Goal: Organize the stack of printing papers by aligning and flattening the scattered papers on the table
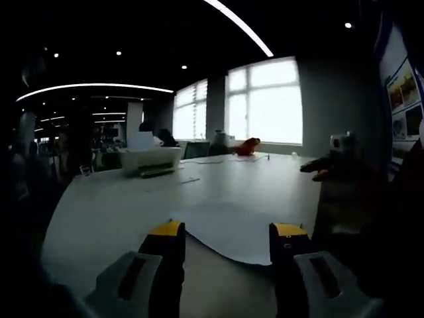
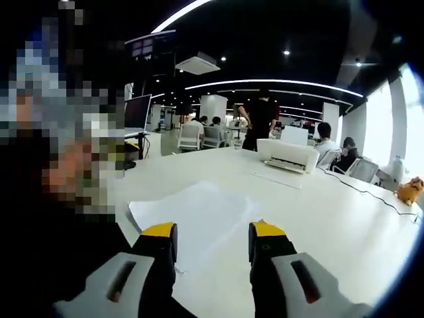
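We judge the work hardly begun: the papers (image 1: 232, 232) lie fanned on the table (image 1: 119, 199) at twelve o'clock of both empty, apart grippers, left gripper (image 1: 228, 242) and right gripper (image 2: 209, 240).

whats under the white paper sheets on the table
The white paper sheets lie flat on the pale tabletop, which shows all round them. Anything beneath them, and how many sheets are stacked, is covered.

White printer (image 2: 287, 156) far across tabletop (image 2: 344, 218), ahead of gripper. Orange plush toy (image 1: 248, 146) at far edge by bright windows (image 1: 265, 101). Person in black (image 2: 260, 119) stands beyond printer; others seated behind.
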{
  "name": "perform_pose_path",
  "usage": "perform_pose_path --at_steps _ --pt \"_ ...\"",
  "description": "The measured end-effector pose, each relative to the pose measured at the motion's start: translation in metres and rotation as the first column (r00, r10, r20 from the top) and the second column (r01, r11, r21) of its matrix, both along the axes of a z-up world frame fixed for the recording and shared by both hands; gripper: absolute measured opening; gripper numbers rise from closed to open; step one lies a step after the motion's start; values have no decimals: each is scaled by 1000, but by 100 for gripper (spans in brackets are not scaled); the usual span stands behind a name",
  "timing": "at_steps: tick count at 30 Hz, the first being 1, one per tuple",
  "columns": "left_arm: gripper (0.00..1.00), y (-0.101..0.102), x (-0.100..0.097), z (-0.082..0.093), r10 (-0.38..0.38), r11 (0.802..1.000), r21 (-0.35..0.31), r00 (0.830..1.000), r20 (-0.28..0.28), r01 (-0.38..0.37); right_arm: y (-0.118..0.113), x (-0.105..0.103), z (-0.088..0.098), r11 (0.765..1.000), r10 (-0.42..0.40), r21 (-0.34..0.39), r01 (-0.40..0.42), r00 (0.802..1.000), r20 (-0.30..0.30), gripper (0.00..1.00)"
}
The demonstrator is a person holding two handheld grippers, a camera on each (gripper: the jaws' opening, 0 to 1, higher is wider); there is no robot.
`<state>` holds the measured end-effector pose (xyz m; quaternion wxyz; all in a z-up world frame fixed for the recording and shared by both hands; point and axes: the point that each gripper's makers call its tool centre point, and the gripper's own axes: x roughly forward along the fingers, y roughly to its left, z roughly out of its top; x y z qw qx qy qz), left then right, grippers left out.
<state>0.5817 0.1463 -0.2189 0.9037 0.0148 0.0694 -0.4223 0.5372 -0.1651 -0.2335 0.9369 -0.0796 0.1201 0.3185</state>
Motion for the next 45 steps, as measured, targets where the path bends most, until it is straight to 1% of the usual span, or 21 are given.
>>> perform_pose_path --at_steps 3,6,9,15,19,23,29,32,36,39,41,45 --pt "55 3 -2 1 6 1000 -12 1000 -4 -6 -6 2 0 1000 -6 10 6 1000 -2 39" --pt "55 6 -5 2 11 1000 -18 1000 -3 -11 -8 1 -1 1000 -4 9 4 1000 -2 39" --pt "55 11 -10 3 15 1000 -22 1000 -1 -15 -9 -2 1 1000 7 22 -7 1000 -2 39" --pt "55 22 -19 7 20 999 -32 1000 4 -20 -13 -9 3 1000 0 15 0 1000 2 39" --pt "55 31 -23 8 34 999 -26 999 12 -33 -14 -13 5 1000 1 13 -1 1000 5 40" --pt "55 41 -27 13 43 999 -32 999 20 -43 -17 -12 6 1000 -4 10 4 1000 1 40" --pt "55 53 -36 21 59 997 -49 998 38 -57 -12 -18 12 1000 8 8 -8 1000 3 41" --pt "56 57 -43 23 60 997 -53 997 45 -58 -11 -22 15 1000 12 6 -12 1000 14 43" --pt "58 59 -58 20 55 998 -29 997 51 -54 -9 -28 19 1000 18 16 -18 1000 21 46" --pt "60 62 -65 21 59 998 -23 996 59 -58 -9 -31 20 1000 18 18 -19 999 27 49" --pt "61 64 -70 24 58 998 -27 996 64 -56 -9 -33 20 1000 20 17 -20 999 27 50" --pt "61 70 -77 35 59 997 -43 996 71 -56 -13 -40 20 999 24 31 -24 1000 18 50"
